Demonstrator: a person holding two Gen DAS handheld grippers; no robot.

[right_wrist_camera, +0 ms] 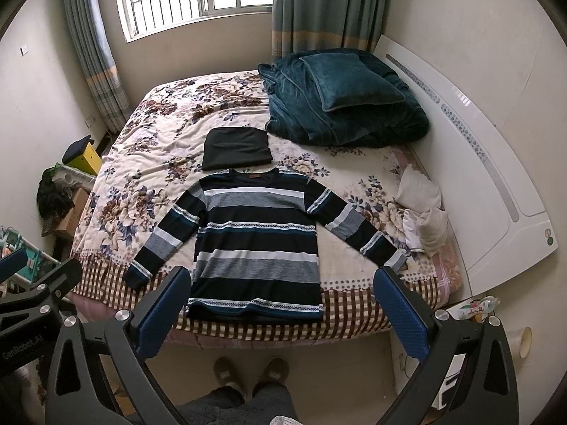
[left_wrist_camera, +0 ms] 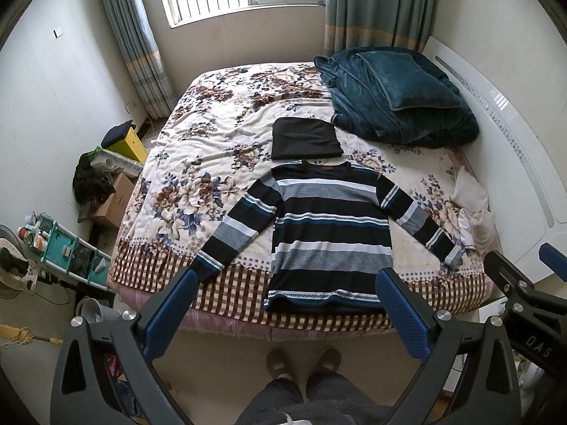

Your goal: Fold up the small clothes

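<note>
Bed [left_wrist_camera: 219, 134] with floral cover fills both views; I'm standing at its near edge, both tools held high and well above it. Striped sweater [left_wrist_camera: 329, 233] lies flat, face up, sleeves spread out to both sides, collar toward the window, hem at the near edge. Its long axis runs straight away from me, so it lies ahead and below both tools. A folded black garment [left_wrist_camera: 305, 139] sits just beyond the collar, touching or nearly so.

Left gripper [left_wrist_camera: 287, 313]: jaws spread wide, holding nothing, roughly over the hem. Right gripper [right_wrist_camera: 283, 313]: also wide apart and empty, framing the hem with the body slightly left of centre.

My call: left sleeve cuff [left_wrist_camera: 209, 264] is nearer the left tool, right cuff [right_wrist_camera: 393, 260] nearer the right. Each side takes its own sleeve.
</note>
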